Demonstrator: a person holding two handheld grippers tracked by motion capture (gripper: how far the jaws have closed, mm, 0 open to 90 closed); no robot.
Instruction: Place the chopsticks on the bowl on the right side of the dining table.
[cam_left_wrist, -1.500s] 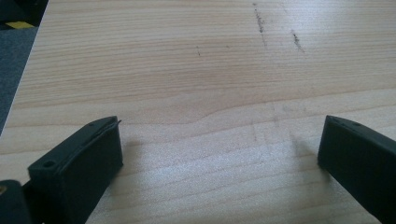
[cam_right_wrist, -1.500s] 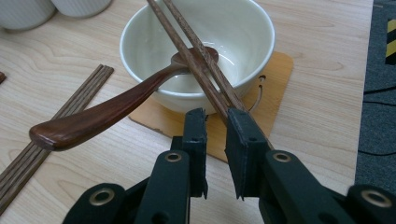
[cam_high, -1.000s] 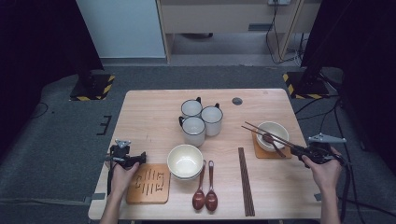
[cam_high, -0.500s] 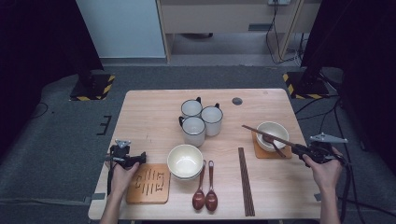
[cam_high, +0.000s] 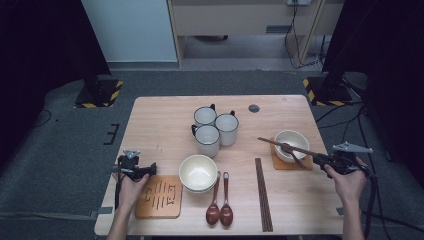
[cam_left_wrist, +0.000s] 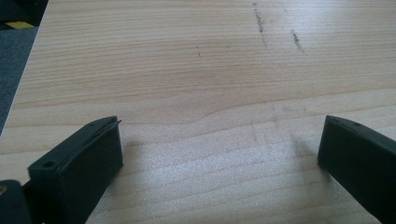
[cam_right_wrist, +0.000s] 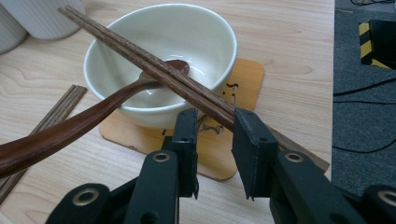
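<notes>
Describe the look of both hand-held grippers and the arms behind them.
Both are black. The left hand-held gripper has broad, flat, blocky jaws; the right hand-held gripper shows round rivets at its jaw pivots. Each carries a grey three-cornered plate and trails a dark cable. The forearms are bare, no sleeves.

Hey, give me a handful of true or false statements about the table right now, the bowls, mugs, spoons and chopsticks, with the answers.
1. A pair of chopsticks lies across the rim of the bowl on the right coaster. True.
2. That bowl is empty. False: a brown spoon rests in it, handle over the rim.
3. Three mugs stand together near the table's middle. True.
4. The left coaster has a bowl on it. False: it is bare; the second bowl sits beside it on the table.
5. Two spoons lie side by side near the front edge. True.
6. The left tool is clamped on a mug. False: its jaws stand wide apart over bare wood.
</notes>
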